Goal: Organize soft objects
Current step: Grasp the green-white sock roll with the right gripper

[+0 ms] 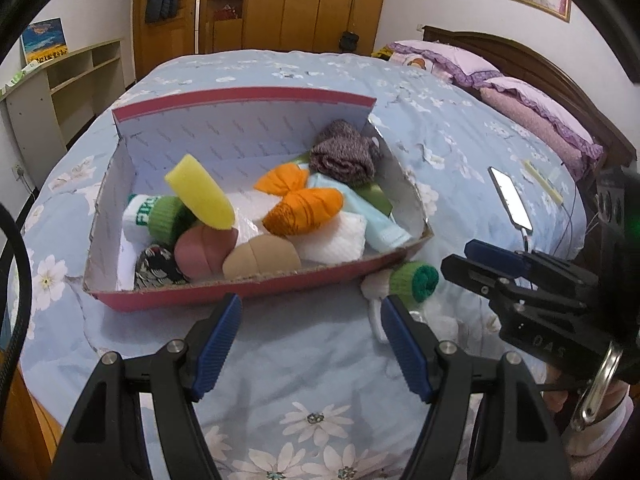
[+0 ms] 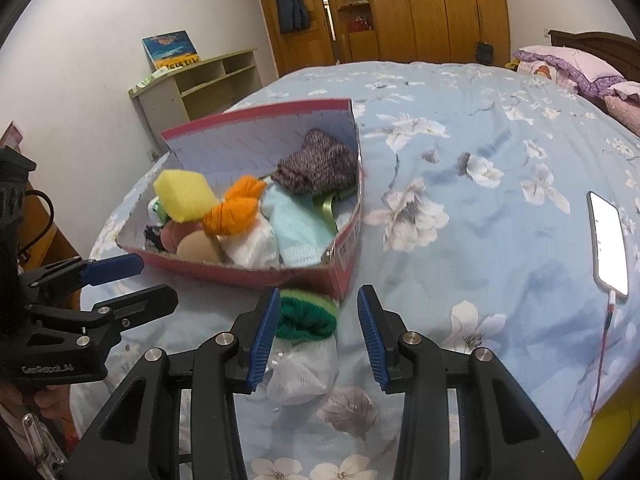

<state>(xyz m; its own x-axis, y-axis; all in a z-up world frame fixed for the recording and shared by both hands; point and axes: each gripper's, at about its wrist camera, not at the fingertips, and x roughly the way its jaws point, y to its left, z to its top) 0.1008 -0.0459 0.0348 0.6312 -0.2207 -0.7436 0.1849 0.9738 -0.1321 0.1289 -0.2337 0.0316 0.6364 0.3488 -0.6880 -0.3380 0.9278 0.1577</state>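
Here I am bringing the right gripper (image 2: 316, 336), jaws apart and not yet pressing, astride the rolled white sock with a green cuff (image 2: 304, 340) lying on the bed (image 2: 480, 216) just outside the red box (image 2: 256, 276) of soft things. The left gripper (image 1: 312, 344) is hovering open and empty beside it. Closing on the cuff alone is risking an unrolled sock, or a pinched bedcover.

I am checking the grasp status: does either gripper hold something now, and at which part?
Nothing is held. The right gripper stands open around the white sock with green cuff on the bed, pads not pressing. The left gripper is open over bare bedcover.
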